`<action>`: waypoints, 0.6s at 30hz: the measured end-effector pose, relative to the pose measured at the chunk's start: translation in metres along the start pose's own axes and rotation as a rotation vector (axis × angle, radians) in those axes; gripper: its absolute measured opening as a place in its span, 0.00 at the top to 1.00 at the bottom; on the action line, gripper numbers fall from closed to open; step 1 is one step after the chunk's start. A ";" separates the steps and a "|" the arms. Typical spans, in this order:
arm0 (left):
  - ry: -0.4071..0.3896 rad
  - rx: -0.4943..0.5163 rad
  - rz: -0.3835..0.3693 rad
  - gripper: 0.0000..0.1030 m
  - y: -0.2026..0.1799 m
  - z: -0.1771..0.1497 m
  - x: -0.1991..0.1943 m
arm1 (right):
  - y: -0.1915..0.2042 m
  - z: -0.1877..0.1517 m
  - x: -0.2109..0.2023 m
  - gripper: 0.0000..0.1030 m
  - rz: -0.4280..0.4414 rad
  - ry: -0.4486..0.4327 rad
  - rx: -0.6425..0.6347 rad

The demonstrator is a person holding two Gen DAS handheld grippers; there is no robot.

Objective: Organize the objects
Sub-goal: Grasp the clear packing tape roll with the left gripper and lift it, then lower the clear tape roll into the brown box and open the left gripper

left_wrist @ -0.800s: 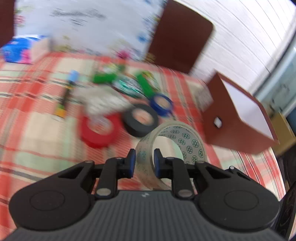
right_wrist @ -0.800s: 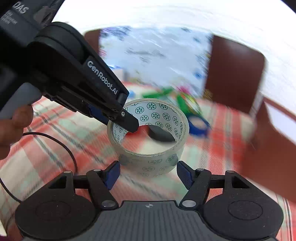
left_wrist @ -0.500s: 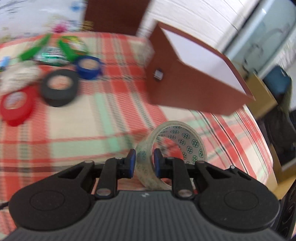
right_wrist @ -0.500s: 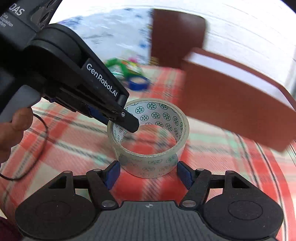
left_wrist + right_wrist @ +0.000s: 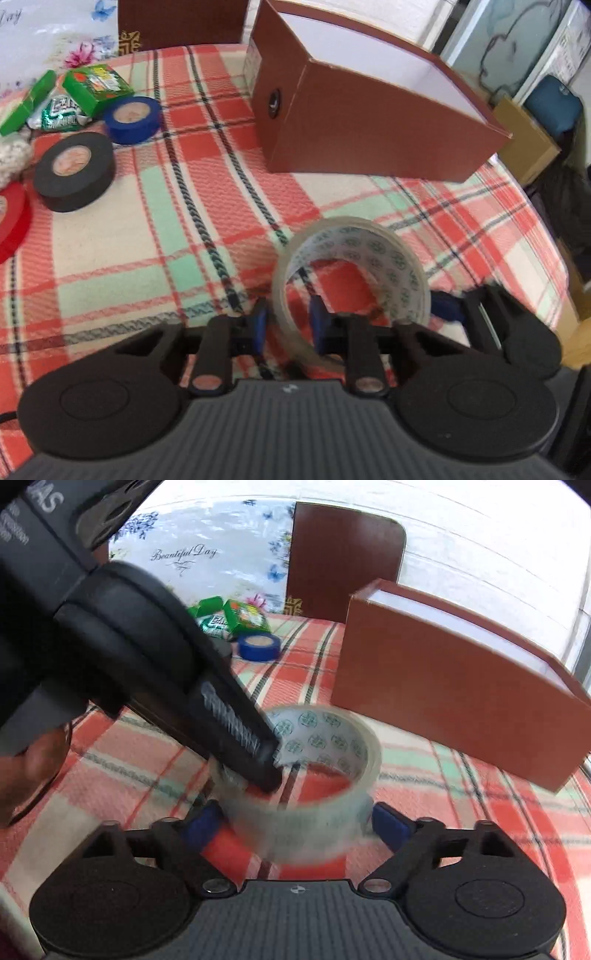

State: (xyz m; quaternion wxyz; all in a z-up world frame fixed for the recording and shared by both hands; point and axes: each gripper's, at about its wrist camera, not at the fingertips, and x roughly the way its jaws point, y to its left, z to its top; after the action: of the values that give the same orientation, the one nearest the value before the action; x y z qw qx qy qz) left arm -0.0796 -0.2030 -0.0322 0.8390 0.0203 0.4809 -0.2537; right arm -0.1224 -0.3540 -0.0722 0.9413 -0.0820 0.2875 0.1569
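A clear tape roll point(image 5: 369, 251) with green printed emblems is over the checked tablecloth. My left gripper point(image 5: 286, 325) has its blue pads on either side of the roll's near wall, with a small gap showing on each side. In the right wrist view the roll point(image 5: 317, 775) sits between my right gripper's point(image 5: 295, 825) wide-open fingers, close to both pads. The left gripper's black body point(image 5: 147, 657) reaches in from the upper left onto the roll's rim. A brown open box point(image 5: 369, 114) with a white inside stands just beyond.
On the tablecloth point(image 5: 155, 221) to the left lie a black tape roll point(image 5: 74, 170), a blue tape roll point(image 5: 133, 118), a red tape roll point(image 5: 9, 221) and green packets point(image 5: 96, 88). A brown chair back point(image 5: 343, 561) stands behind the table. The table's edge curves away on the right.
Both grippers carried the clear roll to the right, toward the brown box, and lower to the cloth. The left pads now stand slightly wider around the roll's wall.
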 end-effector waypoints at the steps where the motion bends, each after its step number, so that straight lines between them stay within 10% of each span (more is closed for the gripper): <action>1: -0.012 0.019 0.029 0.76 -0.005 0.002 -0.003 | -0.002 0.005 0.002 0.16 0.007 -0.009 -0.006; 11: -0.241 0.145 0.008 0.75 -0.064 0.103 -0.046 | -0.077 0.059 -0.030 0.16 -0.148 -0.304 -0.037; 18: -0.197 0.186 -0.061 0.73 -0.118 0.193 0.033 | -0.174 0.079 0.007 0.16 -0.236 -0.248 0.006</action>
State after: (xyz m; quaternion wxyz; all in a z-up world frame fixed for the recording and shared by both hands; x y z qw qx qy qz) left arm 0.0347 -0.3730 0.0692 0.8686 0.0582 0.3709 -0.3235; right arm -0.0169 -0.4961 -0.0002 0.9817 -0.0923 0.1578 0.0533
